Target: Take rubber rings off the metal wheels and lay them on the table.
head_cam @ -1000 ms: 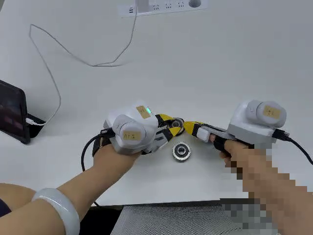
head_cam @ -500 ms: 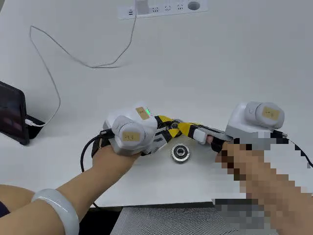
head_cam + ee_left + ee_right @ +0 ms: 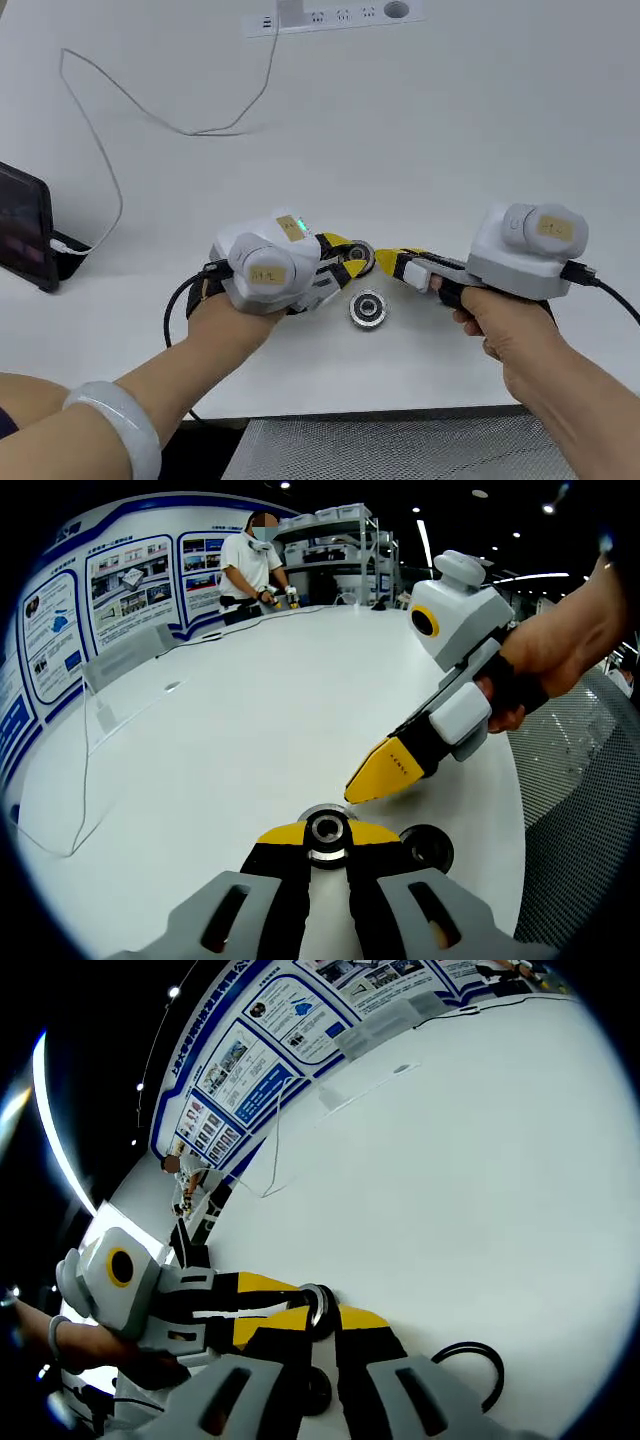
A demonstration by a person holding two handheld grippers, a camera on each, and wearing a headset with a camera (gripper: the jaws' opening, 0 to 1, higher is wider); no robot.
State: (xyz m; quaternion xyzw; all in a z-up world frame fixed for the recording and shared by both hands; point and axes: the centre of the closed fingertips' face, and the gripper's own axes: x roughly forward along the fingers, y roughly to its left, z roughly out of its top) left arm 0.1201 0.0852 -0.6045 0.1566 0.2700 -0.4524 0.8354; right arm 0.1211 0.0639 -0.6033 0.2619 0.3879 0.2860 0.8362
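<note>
On the white surface (image 3: pixel 470 120), head view: note R hand-held gripper (image 3: pixel 388 262) drawn back, just beside wheel (image 3: pixel 357 258), vs touching 0.5 s ago; pull prob. done. L gripper view: L hand-held gripper (image 3: pixel 328 834) clamped on shiny round metal wheel. R gripper view: jaws together; thin black rubber ring (image 3: pixel 480 1350) flat on surface.

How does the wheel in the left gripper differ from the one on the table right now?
The held wheel is clamped on edge in the fingers of the left gripper; the table wheel lies flat and free. In the left gripper view the held wheel's rim looks silvery, the table wheel's dark. Both are round metal wheels with a centre hole.
</note>
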